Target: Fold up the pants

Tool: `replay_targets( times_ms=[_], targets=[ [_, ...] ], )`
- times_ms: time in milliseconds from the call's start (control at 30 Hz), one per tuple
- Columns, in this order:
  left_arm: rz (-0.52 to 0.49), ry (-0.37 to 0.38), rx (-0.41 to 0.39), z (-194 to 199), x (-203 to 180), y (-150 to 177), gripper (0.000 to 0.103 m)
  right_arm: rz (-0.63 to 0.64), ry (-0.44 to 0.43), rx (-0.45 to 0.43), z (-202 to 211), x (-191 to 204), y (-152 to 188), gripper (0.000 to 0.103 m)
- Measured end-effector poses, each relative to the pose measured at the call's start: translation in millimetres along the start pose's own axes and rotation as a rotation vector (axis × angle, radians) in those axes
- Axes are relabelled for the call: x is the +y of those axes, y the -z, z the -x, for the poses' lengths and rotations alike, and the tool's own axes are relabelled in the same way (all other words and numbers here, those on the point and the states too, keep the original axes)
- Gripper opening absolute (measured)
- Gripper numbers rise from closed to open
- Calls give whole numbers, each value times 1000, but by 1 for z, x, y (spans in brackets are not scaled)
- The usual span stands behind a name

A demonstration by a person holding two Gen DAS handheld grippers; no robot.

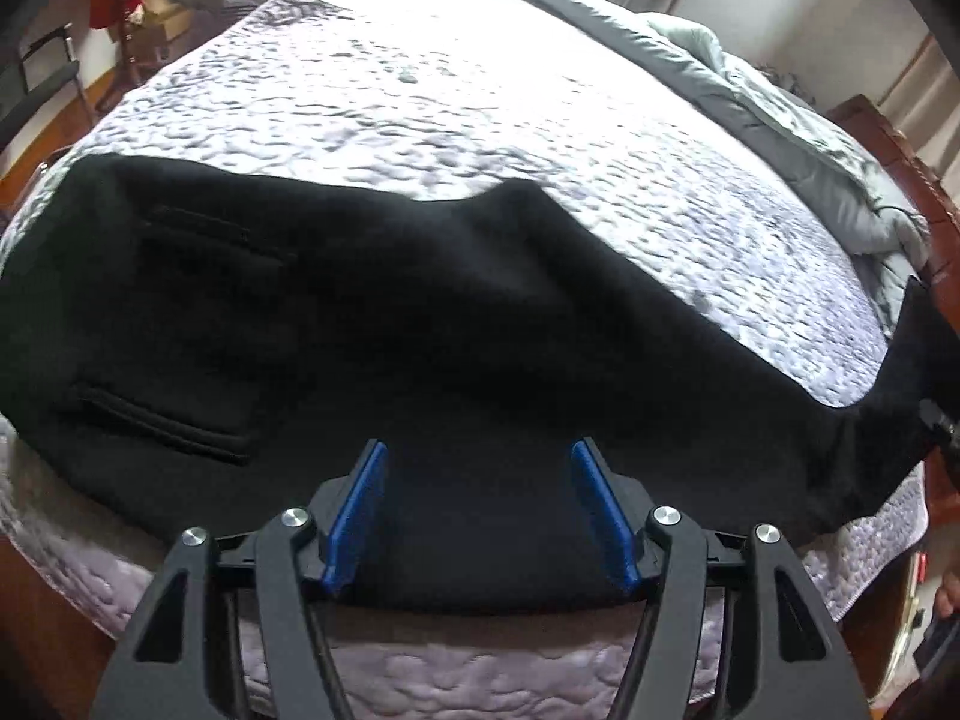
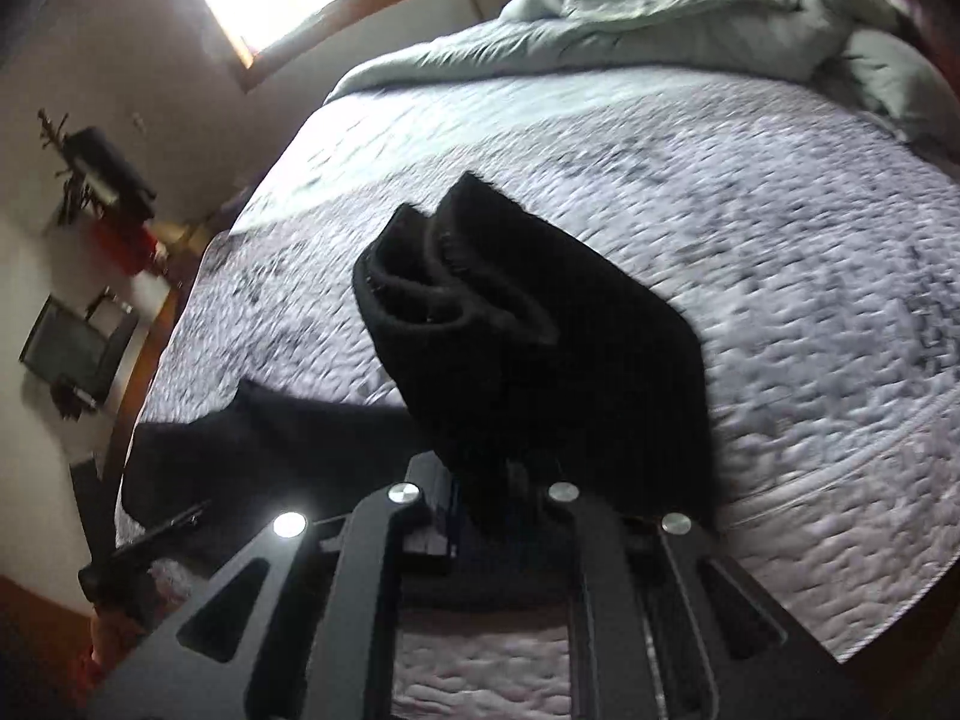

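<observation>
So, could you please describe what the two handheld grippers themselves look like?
The left gripper has matte black linkage arms with cut-out slots, round silver pivot bolts, and flat black fingers faced with bright blue pads. The right gripper has the same black linkage and silver bolts. No cables or markings show.

- No readable text, label, brand, number or sign shows in the left wrist view.
- None shows in the right wrist view either; dark marks on the quilt (image 2: 924,312) are too blurred to read.
</observation>
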State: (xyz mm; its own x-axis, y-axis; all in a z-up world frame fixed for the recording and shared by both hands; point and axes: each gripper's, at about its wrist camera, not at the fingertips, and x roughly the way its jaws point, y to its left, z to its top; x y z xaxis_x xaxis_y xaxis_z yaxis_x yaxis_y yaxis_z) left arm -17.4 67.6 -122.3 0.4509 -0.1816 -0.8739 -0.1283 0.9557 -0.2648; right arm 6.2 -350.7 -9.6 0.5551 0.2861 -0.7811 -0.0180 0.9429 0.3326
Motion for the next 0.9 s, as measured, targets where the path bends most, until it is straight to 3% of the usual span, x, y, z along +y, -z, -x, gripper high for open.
replay_targets(
  times_ms=[400, 567, 633, 700, 833, 900],
  targets=[
    [76, 12, 25, -4, 29, 2, 64, 198, -104, 150, -64, 116, 39, 10],
    [96, 36, 38, -3, 31, 2, 64, 273, -47, 263, -107, 140, 67, 12],
    [97, 51, 46, -3, 29, 2, 64, 282, -66, 322, -120, 141, 79, 28],
    [98, 75, 56, -3, 26, 2, 64, 272, -138, 344, -118, 139, 86, 45],
    [93, 159, 100, -8, 6, 1, 64, 191, -340, 365, -97, 121, 85, 55],
    [84, 211, 140, -15, -6, 2, 67, 117, -372, 331, -79, 99, 77, 56]
  ],
)
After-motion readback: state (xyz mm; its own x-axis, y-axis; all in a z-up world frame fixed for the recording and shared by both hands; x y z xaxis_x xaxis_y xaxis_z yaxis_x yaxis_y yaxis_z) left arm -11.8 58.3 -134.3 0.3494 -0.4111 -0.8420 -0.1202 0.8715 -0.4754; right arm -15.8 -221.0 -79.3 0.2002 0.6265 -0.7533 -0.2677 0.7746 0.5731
